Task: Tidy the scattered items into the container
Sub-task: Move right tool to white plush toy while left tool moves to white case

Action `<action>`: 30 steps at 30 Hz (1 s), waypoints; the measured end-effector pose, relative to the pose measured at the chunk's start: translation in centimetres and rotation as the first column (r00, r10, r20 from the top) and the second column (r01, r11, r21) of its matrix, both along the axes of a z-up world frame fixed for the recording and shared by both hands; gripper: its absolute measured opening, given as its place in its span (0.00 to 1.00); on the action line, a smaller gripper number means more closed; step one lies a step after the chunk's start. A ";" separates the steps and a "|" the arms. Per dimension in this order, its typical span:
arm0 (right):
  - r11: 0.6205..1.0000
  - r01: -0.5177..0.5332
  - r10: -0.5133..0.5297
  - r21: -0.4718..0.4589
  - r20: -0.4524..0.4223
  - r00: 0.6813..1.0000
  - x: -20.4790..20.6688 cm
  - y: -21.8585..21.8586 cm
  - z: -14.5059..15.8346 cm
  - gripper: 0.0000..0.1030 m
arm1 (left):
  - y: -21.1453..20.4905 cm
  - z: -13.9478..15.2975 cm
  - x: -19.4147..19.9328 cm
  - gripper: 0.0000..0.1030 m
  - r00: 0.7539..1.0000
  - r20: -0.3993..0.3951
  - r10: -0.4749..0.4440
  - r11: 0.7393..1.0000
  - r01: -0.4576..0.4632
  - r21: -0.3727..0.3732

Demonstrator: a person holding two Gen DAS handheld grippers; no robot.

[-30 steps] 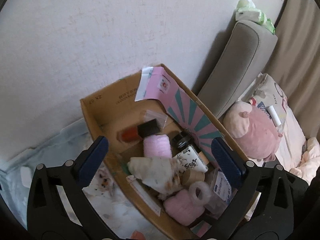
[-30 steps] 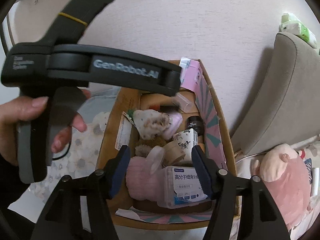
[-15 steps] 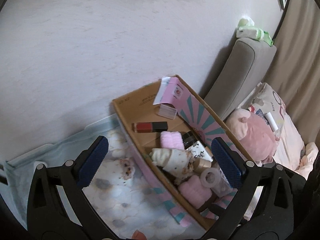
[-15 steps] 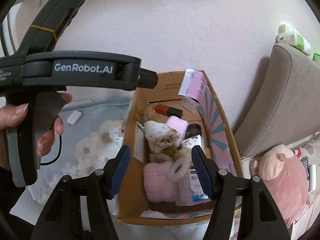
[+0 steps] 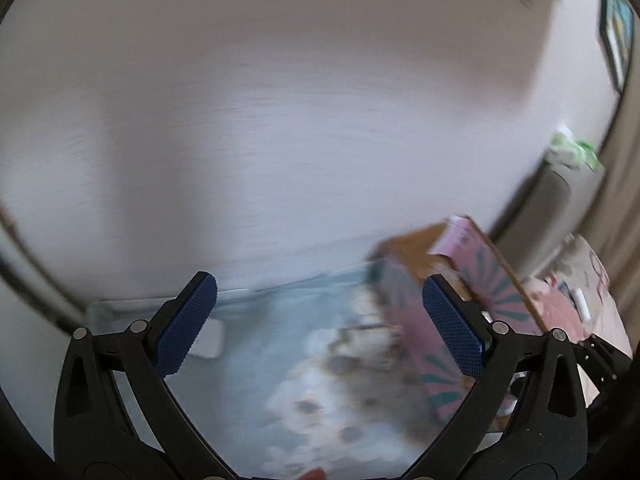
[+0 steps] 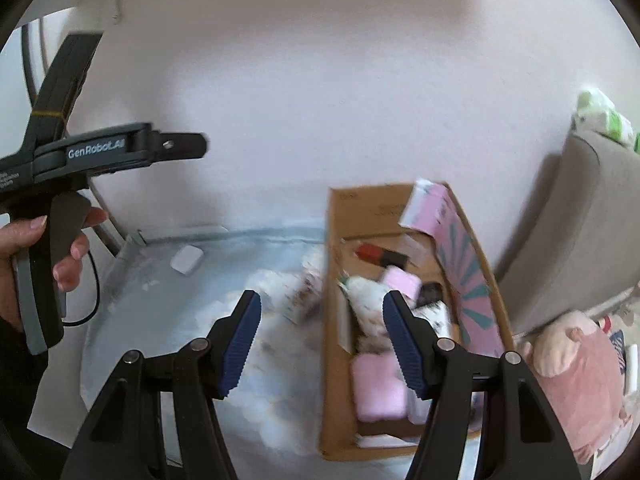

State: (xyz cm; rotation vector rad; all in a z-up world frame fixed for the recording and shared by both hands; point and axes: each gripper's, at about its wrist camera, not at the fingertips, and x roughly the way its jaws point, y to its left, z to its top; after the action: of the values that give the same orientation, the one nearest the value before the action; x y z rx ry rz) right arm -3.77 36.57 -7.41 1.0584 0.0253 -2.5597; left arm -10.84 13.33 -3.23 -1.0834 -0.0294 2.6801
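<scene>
Long cardboard box [image 6: 340,248] (pink striped flap), long axis running away from camera, soft pink bundles inside, left tongs [image 5: 320,324] and right tongs [image 6: 320,340] both wide open, empty.

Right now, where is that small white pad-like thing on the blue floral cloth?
In the right wrist view the small white pad lies at the cloth's far left, near the wall, left of the cardboard box.

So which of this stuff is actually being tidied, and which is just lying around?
Part of the job:
cardboard box
red tube inside it
pink roll inside it
small white block on the floral cloth

Just lying about:
pink plush toy
grey cushion
</scene>
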 end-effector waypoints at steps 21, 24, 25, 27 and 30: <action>0.969 0.246 -0.241 -0.024 0.130 0.962 -2.9 -11.9 -12.0 0.57 | -11.7 -19.3 -4.5 0.99 0.984 0.176 0.035 0.996 -0.019 -0.092; 0.956 0.292 -0.290 -0.011 0.083 0.953 -4.2 -11.9 -13.4 0.57 | -11.8 -20.6 -5.7 0.99 0.984 0.175 0.019 0.996 -0.003 -0.091; 0.952 0.306 -0.305 0.008 0.071 0.950 -4.8 -12.0 -13.9 0.57 | -11.7 -20.8 -6.0 0.99 0.985 0.175 0.015 0.995 0.002 -0.096; 0.945 0.326 -0.327 0.033 0.050 0.944 -5.8 -12.1 -14.6 0.57 | -11.8 -21.3 -6.5 0.99 0.984 0.177 0.001 0.995 0.016 -0.099; 0.932 0.360 -0.361 0.041 0.037 0.932 -6.8 -11.7 -15.1 0.57 | -11.5 -21.6 -7.0 0.99 0.985 0.172 -0.009 0.993 0.028 -0.111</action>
State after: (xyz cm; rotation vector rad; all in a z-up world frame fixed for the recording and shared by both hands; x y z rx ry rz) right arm -10.54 24.86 -22.46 1.2302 -0.1531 -2.8672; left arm -17.82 1.86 -24.82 -1.3396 0.1024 2.5920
